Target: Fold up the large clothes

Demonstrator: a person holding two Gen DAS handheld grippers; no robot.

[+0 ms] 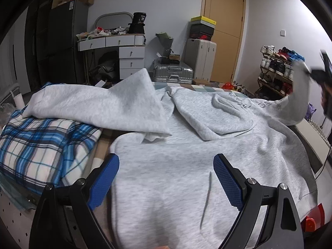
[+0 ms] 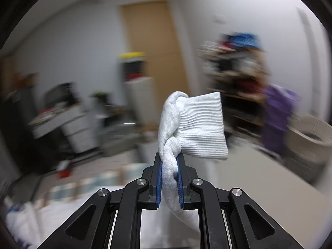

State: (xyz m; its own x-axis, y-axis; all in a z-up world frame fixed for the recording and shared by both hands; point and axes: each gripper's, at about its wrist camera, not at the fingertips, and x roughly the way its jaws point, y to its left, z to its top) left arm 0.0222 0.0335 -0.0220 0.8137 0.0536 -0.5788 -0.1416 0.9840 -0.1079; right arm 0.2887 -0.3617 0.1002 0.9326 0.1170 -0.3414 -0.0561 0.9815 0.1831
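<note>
Grey hoodie spread on the bed, one sleeve cuff lifted

The light grey hoodie [image 1: 186,176] lay mostly flat across the bed, its hood [image 1: 224,116] resting on the body, one sleeve [image 1: 99,108] thrown over a blue plaid blanket [image 1: 41,149]. The left gripper [image 1: 166,178] hovered over the hem, jaws wide with nothing between them. The right gripper [image 2: 170,166] had its jaws pinched on the ribbed cuff [image 2: 199,124] of the other sleeve, held clear of the bed.

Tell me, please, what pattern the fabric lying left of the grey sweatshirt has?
Blue, white and dark plaid fabric, clearest in the left wrist view.
</note>
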